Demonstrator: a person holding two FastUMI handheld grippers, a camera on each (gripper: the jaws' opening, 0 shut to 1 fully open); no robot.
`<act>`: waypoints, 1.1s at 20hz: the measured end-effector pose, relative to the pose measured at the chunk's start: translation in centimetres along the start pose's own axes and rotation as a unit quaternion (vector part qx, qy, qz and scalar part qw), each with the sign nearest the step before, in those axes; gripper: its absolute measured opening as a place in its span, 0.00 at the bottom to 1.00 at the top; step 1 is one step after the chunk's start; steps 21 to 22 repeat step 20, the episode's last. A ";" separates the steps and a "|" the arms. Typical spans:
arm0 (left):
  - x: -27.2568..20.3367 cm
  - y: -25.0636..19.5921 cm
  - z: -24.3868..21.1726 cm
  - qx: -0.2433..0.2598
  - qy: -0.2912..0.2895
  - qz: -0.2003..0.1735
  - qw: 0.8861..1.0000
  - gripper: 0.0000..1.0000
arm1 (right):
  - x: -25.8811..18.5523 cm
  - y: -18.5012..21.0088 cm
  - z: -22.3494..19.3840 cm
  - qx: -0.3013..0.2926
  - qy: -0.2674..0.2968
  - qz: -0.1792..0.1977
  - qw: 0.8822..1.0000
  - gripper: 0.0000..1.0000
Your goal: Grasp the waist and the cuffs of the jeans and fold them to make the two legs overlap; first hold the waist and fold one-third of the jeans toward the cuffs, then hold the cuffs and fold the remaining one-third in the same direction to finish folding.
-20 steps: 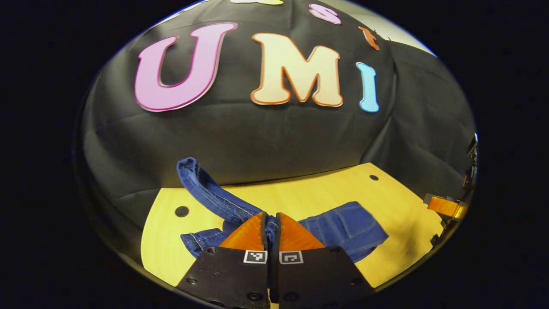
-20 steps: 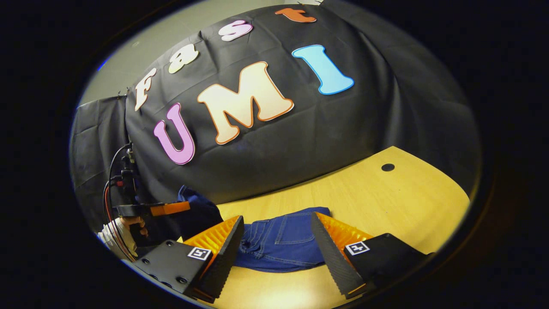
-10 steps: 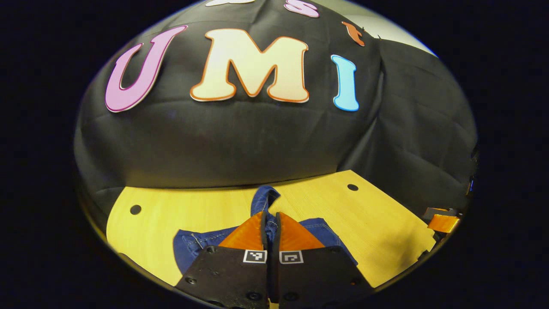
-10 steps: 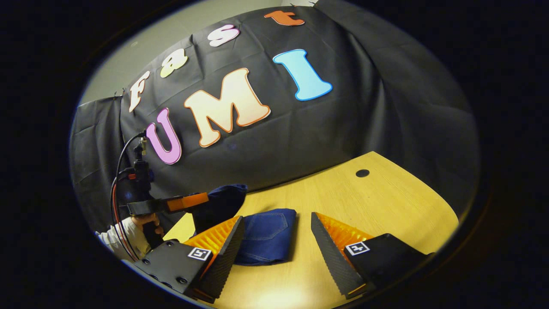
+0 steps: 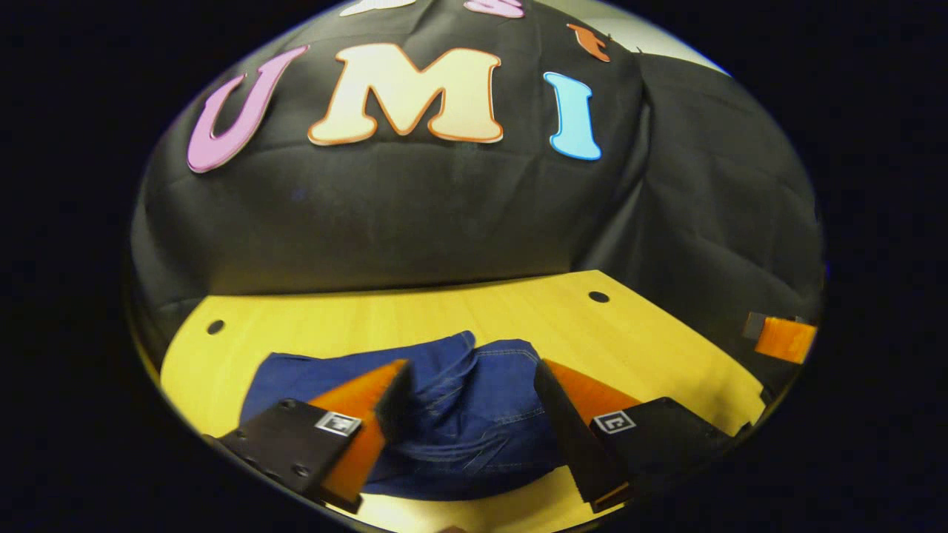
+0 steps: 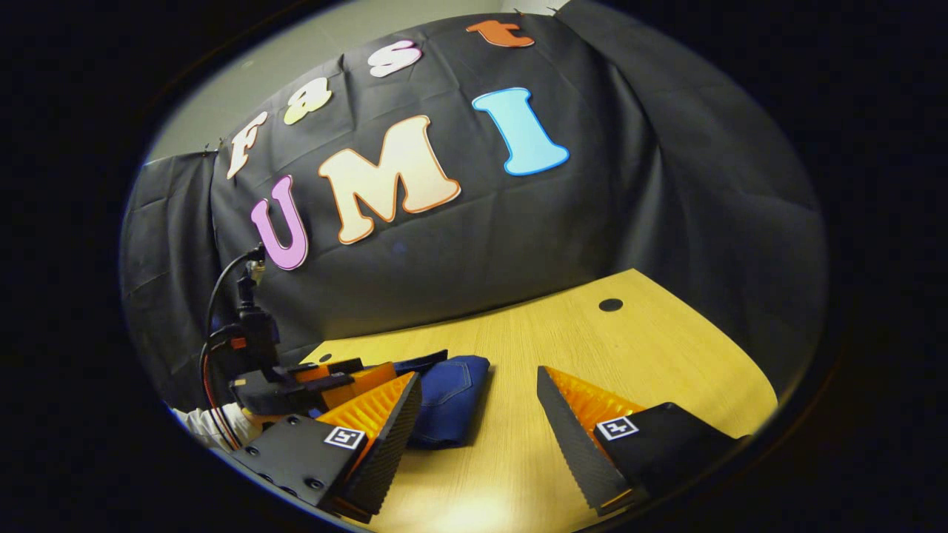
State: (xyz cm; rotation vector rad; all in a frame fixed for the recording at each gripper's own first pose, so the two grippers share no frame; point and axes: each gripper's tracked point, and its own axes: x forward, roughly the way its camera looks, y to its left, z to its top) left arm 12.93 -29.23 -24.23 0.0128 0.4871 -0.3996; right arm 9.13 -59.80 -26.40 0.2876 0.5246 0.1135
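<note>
Left tool (image 5: 466,403) spread wide, jaws hanging either side of the jeans (image 5: 452,414) without pinching them, so nothing held right now. Right tool (image 6: 478,414) also spread wide, parked over bare counter (image 6: 592,348) with the denim just off its left finger. Jeans lying as a compact blue bundle on the near-left part of the counter, looks folded over on itself already, so probably at or very near the finish of the last third. For doing this bit well: probably worth lifting straight up and clear so a fingertip doesn't snag the top layer and drag it open, then a check that the edges line up; if the top layer sits crooked, a light nudge at the edge should beat re-grabbing the whole stack. Denim looks stiff enough to hold the fold, though the wrinkled top may spring up a little. View differences: left gripper view looking down onto the top face of the bundle, seams and creases visible, plus a bit of the other tool far off at right. Right gripper view catching the bundle side-on, showing the stacked thickness at the fold, plus the left tool (image 6: 355,374) low over the jeans, its cables, and a bit of sleeve (image 6: 211,426).
</note>
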 end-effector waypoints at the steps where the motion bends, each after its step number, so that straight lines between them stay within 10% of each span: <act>1: -1.7 -0.2 1.4 0.007 -0.021 0.003 1.000 0.93 | -0.3 0.7 0.6 -0.006 -0.010 0.002 1.000 0.97; 13: -24.5 6.0 7.4 0.028 -0.163 0.065 0.984 0.92 | -11.3 16.7 7.9 -0.116 -0.184 0.026 0.976 0.97; 22: -30.8 8.8 8.2 0.021 -0.199 0.089 0.976 0.92 | -14.0 22.4 6.4 -0.123 -0.194 0.049 0.972 0.97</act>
